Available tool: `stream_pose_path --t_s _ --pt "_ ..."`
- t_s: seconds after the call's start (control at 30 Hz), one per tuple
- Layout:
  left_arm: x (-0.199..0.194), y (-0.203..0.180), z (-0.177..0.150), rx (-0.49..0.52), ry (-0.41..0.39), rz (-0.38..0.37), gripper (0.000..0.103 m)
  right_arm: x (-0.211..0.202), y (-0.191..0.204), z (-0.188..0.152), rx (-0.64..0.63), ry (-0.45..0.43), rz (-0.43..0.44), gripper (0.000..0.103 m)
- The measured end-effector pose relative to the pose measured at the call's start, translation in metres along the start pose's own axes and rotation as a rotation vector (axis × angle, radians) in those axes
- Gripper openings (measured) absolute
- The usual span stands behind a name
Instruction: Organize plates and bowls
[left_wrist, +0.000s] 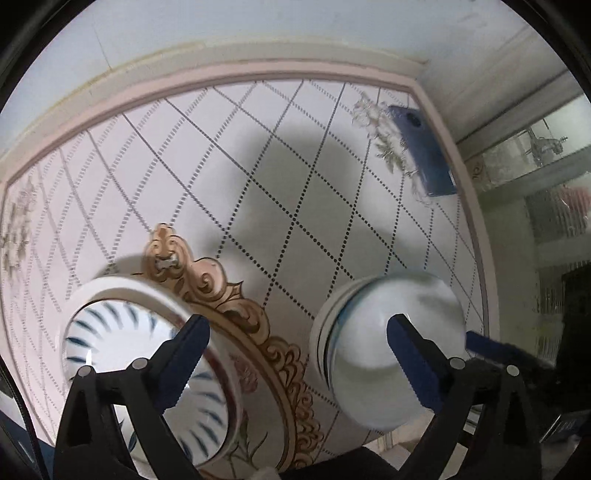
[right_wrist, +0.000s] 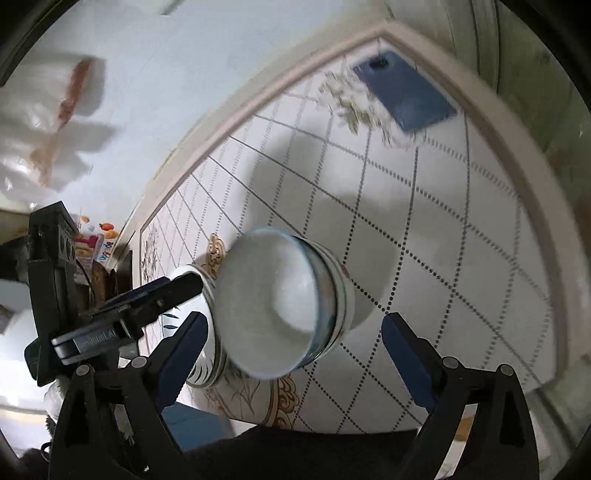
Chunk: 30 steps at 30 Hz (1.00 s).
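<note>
The near part of the striped bowl (left_wrist: 110, 332) is covered by the left gripper (left_wrist: 299, 363) in the left wrist view, and its lower rim is cut off near the picture's edge. The white bowl (left_wrist: 388, 332) is smeared by motion blur, so its rim pattern cannot be read. In the right wrist view most of the striped bowl is hidden behind the white bowl. The phone (right_wrist: 404, 90) is blurred there. The shelf items at the left edge (right_wrist: 92, 247) are too small and smeared to be identified.
</note>
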<state>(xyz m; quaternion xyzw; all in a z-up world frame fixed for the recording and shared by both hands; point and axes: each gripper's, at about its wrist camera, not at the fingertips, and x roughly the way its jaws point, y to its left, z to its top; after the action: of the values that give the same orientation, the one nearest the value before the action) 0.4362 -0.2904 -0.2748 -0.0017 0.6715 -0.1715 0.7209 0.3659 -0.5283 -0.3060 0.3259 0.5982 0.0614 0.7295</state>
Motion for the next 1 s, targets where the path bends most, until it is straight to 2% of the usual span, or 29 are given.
stream_pose_path --t_s 0.13,0.3,0.37,0.5,0.57,0.6,0.67,0.8,0.83,1.0 --pt "0.024 -0.003 0.01 0.001 0.057 -0.014 0.098 0.03 -0.016 0.008 0.029 0.052 0.039 0.097" --pt "0.047 -0.011 0.016 0.021 0.111 -0.058 0.096 0.058 -0.024 0.013 0.025 0.101 0.047 0.097" --pt "0.051 -0.013 0.017 0.025 0.123 -0.066 0.091 0.065 -0.025 0.014 0.019 0.111 0.055 0.097" --pt "0.057 -0.019 0.018 0.037 0.127 -0.082 0.088 0.072 -0.025 0.016 0.01 0.1 0.057 0.097" --pt "0.06 -0.021 0.018 0.039 0.135 -0.096 0.082 0.075 -0.026 0.018 0.01 0.101 0.059 0.095" --pt "0.062 -0.021 0.018 0.039 0.139 -0.101 0.079 0.078 -0.027 0.019 0.015 0.106 0.064 0.092" --pt "0.065 -0.022 0.015 0.042 0.151 -0.111 0.066 0.083 -0.028 0.02 0.022 0.116 0.08 0.087" --pt "0.065 -0.025 0.012 0.036 0.144 -0.142 0.055 0.096 -0.032 0.019 0.058 0.144 0.13 0.074" --pt "0.064 -0.025 0.012 0.037 0.143 -0.151 0.048 0.099 -0.033 0.019 0.068 0.148 0.127 0.069" --pt "0.059 -0.027 0.011 0.039 0.117 -0.129 0.045 0.101 -0.041 0.019 0.113 0.133 0.133 0.057"
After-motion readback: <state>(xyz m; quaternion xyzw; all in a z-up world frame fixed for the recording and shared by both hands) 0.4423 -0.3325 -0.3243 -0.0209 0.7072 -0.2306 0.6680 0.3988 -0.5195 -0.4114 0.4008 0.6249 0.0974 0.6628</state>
